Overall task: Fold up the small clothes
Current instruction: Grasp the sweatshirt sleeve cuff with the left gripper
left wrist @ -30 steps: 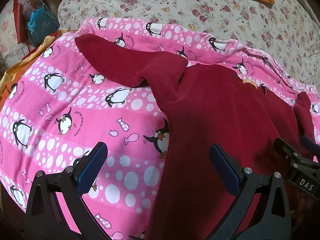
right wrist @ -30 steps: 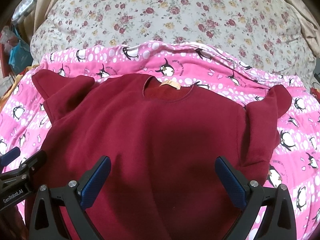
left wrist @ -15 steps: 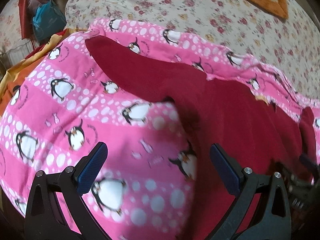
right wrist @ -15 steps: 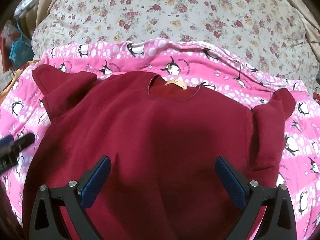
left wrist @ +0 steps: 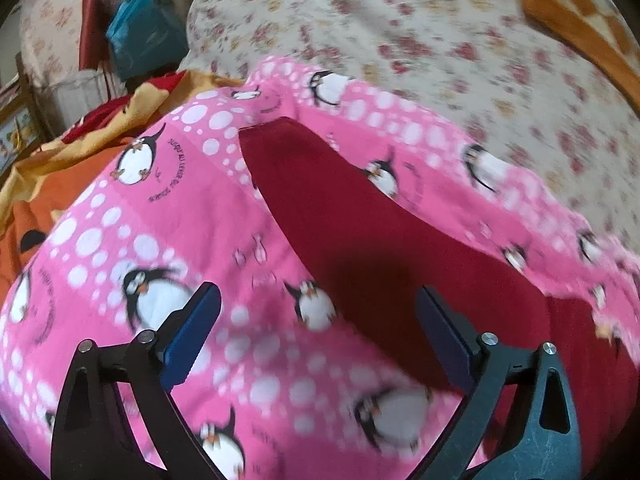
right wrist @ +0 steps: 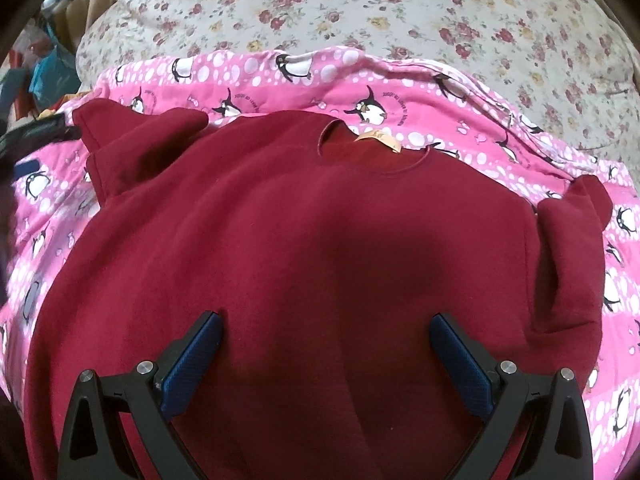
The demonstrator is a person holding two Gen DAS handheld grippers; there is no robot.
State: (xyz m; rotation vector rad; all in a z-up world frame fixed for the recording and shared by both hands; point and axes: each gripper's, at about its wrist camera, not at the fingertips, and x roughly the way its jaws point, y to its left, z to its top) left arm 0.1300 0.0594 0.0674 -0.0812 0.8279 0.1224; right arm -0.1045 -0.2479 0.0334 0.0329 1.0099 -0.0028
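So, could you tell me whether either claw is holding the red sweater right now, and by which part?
Nothing is held: the left claw and right claw are open above the sweater.

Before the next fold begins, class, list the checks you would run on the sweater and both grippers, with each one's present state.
1. Maroon sweater lies front up on the penguin blanket: ok.
2. Neck label visible at collar: ok.
3. Left sleeve spread out flat: not ok, bunched in the right wrist view.
4. Left gripper open, holding nothing: ok.
5. Right gripper open above the body: ok.
6. Bottom hem straight: cannot tell, out of view.
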